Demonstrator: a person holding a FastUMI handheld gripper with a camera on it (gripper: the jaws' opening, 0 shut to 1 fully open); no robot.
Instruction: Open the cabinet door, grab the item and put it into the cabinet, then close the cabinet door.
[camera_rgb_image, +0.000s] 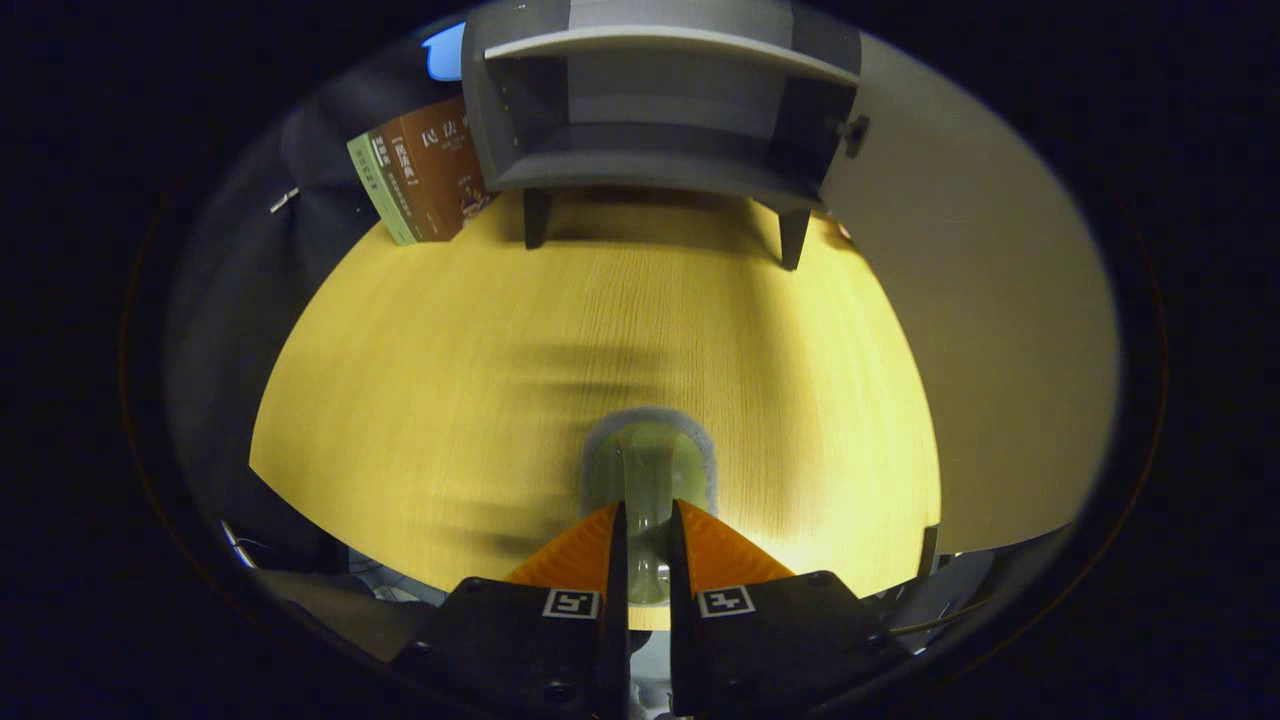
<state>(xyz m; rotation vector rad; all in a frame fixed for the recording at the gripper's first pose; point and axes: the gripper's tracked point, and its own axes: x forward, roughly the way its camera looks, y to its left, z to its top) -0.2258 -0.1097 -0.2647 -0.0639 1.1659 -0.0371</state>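
Setting: pale yellow wood-grain tabletop (420, 380) is spreading out ahead of the fingers, dark booth cloth hanging beyond its far edge.

Item: a translucent pale green glass cup (648, 470) with a greyish rim is sitting between the fingers, its body running forward just past the tips and over the tabletop.

Claw: the gripper (647, 520) is clenching on the pale green glass cup, both fingers (575, 550) pressing against its sides with only a narrow gap between them.

Contact with table: cannot tell whether the cup is resting on the wood or hanging just above it.

Shadows: soft dark streaks are lying on the tabletop just ahead of the cup.

Cabinet: a small grey wooden cabinet on short dark legs (660, 120) is standing at the far end of the tabletop, well beyond the fingers, showing an inner shelf and an open lower compartment.

Door: its large off-white cabinet door (980, 330) is swinging wide open to the right, with a small dark knob (855, 130) sitting near the hinge-side corner of the opening.

Books: a brown hardcover book with a green spine neighbour (425, 170) is leaning just left of the cabinet, touching or nearly touching its side.

Beyond: a pale blue shape (445, 52) is peeking out above the books.
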